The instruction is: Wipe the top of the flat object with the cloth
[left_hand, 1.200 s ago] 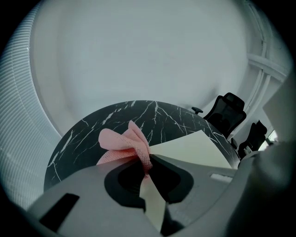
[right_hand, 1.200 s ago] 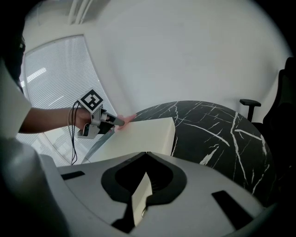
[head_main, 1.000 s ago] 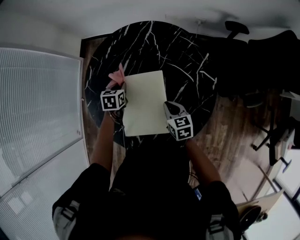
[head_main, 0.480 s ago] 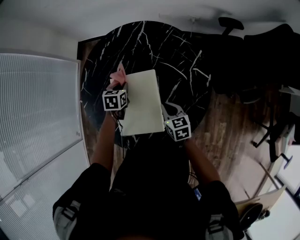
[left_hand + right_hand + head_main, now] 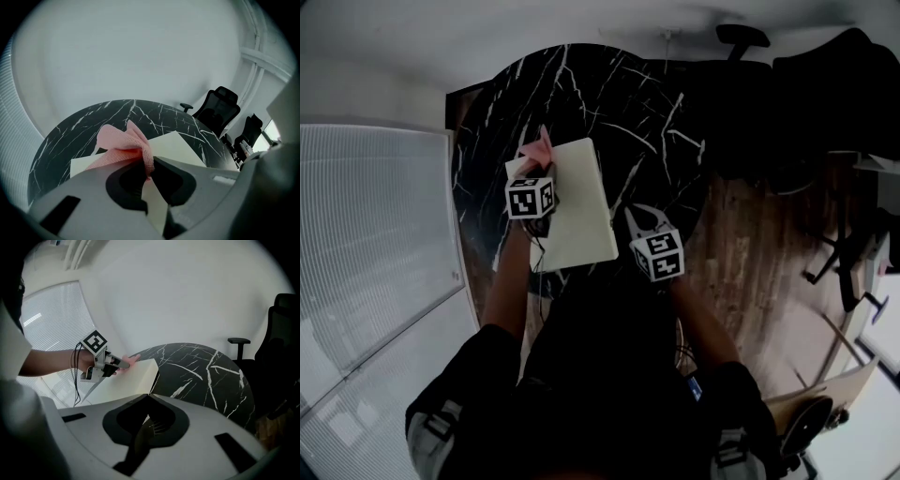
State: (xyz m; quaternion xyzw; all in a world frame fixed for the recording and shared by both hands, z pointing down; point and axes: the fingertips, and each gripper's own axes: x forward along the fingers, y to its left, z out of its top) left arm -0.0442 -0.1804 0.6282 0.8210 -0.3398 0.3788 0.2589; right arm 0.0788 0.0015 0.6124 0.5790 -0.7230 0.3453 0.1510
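Head view: left tool [image 5: 534, 171] at far-left corner of board [image 5: 581, 211], pink cloth [image 5: 537, 148] at its tip. Board lies on left part of black counter [image 5: 656, 103], close to near edge. Right tool [image 5: 642, 221] just beside board's right edge.

Left gripper view: jaws clamped on bunched cloth, over board corner.

Right gripper view: jaws together, nothing between.

Risk: board unheld, so wipe stroke toward body could drag it over counter edge; small pinch, cloth may slip.

Count: one cloth, one board, two tools.

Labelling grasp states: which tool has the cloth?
The left tool: its jaws pinch the pink cloth. The right tool is shut with nothing between its jaws.
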